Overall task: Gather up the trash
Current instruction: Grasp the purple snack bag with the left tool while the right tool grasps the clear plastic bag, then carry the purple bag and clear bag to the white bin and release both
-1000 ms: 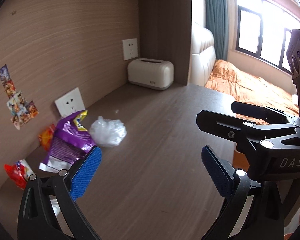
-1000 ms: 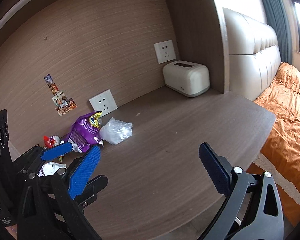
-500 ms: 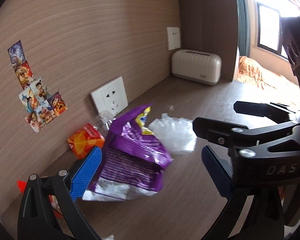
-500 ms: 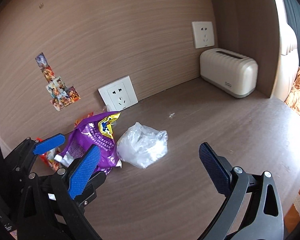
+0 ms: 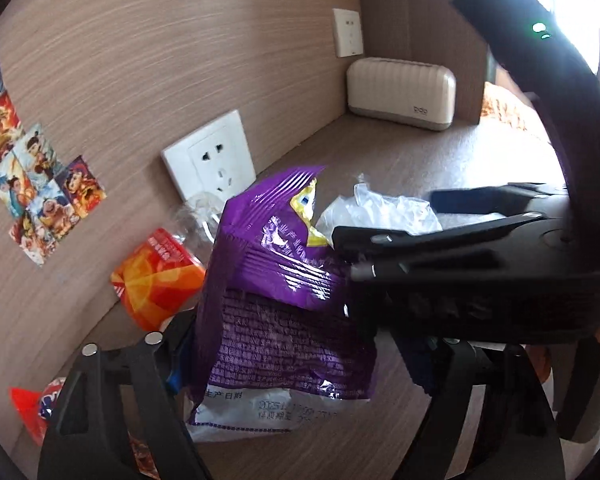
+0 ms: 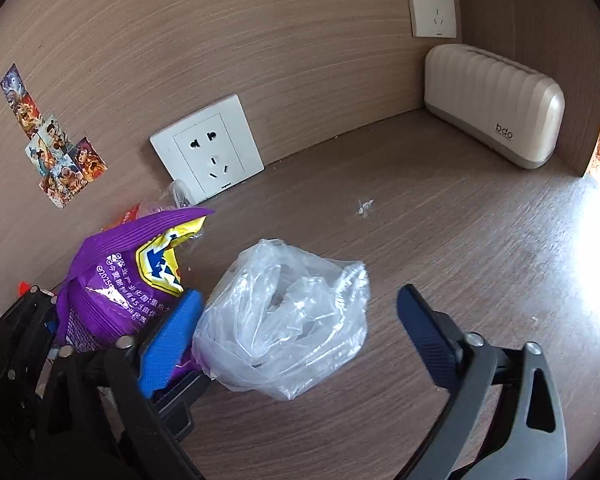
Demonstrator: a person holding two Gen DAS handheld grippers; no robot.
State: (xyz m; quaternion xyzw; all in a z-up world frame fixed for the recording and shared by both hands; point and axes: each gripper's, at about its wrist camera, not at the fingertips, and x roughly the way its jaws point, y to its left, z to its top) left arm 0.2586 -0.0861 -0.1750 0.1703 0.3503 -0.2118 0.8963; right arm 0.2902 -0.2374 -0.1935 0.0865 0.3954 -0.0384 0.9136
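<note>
A purple snack bag point(image 5: 276, 304) lies on the brown desk and fills the gap between the open fingers of my left gripper point(image 5: 300, 360); its pads are mostly hidden behind the bag. The bag also shows in the right wrist view point(image 6: 116, 288). A crumpled clear plastic bag point(image 6: 288, 320) sits between the open fingers of my right gripper point(image 6: 296, 332), close to the left pad point(image 6: 168, 340). It also shows in the left wrist view point(image 5: 380, 208), partly behind the right gripper's black body.
An orange wrapper point(image 5: 156, 276) and a red wrapper point(image 5: 32, 408) lie by the wall, left of the purple bag. A white wall socket point(image 6: 208, 148) is behind them. A cream box point(image 6: 492, 104) stands at the far corner. A small white scrap point(image 6: 365, 207) lies mid-desk.
Both grippers have moved forward toward the trash. The purple bag now sits between the left fingers and the clear bag between the right fingers. Both stay open.
</note>
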